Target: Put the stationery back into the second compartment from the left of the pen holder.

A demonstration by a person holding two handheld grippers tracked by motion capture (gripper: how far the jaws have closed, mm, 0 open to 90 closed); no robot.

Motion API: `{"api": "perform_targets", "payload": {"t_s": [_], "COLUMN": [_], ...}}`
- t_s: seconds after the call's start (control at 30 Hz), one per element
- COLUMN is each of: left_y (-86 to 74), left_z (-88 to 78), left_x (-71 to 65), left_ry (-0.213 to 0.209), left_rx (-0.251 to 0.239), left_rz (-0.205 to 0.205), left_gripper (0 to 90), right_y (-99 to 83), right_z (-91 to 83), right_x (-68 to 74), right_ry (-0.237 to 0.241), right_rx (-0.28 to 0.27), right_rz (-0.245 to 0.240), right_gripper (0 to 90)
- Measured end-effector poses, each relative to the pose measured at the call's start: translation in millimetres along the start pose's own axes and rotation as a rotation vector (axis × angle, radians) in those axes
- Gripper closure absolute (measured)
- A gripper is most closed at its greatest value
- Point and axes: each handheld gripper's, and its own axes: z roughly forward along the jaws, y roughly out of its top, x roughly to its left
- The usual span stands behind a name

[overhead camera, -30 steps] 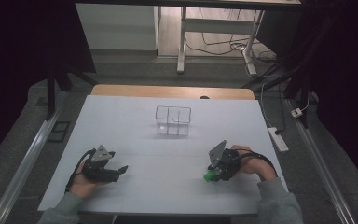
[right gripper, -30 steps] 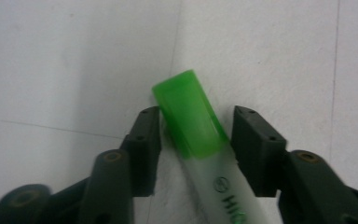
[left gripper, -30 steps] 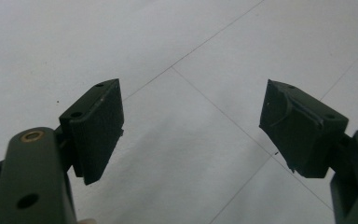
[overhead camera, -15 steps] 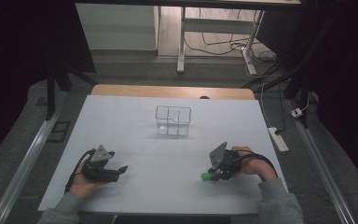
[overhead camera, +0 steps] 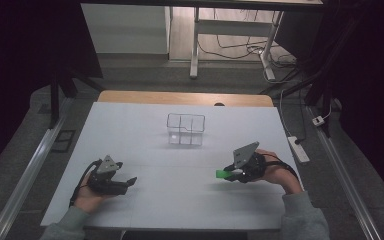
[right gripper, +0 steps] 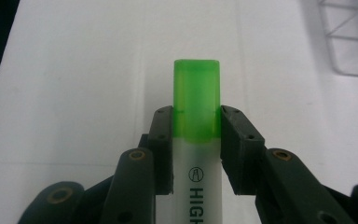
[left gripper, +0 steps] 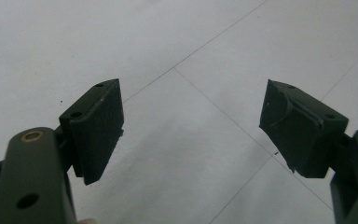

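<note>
A green-capped highlighter (overhead camera: 222, 174) with a white barrel is held by my right gripper (overhead camera: 231, 172) at the right of the white table (overhead camera: 180, 205), a little above its surface. In the right gripper view both pads press the highlighter (right gripper: 196, 84) just below its cap, which sticks out past my right gripper (right gripper: 196, 114). These jaws have just been closing, with the highlighter between them. My left gripper (overhead camera: 128, 180) rests low at the table's left, and in the left gripper view my left gripper (left gripper: 191, 112) stands open over bare table.
A clear box with compartments (overhead camera: 186, 129) stands at the table's middle, toward the far side, and its corner shows as a clear box (right gripper: 349, 42) in the right gripper view. A power strip (overhead camera: 298, 149) lies on the floor off the table's right edge.
The right gripper has closed on the highlighter and lifted it slightly off the table. The left gripper has stayed where it was.
</note>
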Motion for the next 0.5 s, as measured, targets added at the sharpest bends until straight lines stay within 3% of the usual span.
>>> {"api": "perform_targets", "payload": {"t_s": [0.3,0.5], "left_y": [0.1,0.0], "left_z": [-0.2,0.0], "left_x": [0.1,0.2], "left_ry": [0.001,0.0], "left_rx": [-0.002,-0.001], "left_rz": [0.0,-0.001], "left_gripper": [21.7,21.7], "right_y": [4.2,5.3], "right_z": [-15.8,-20.8], "right_x": [-3.0,-6.1], "right_ry": [-0.095,-0.139], "right_rx": [-0.075,-0.133], "right_rz": [0.047,0.103], "right_gripper": [66.9,66.9]}}
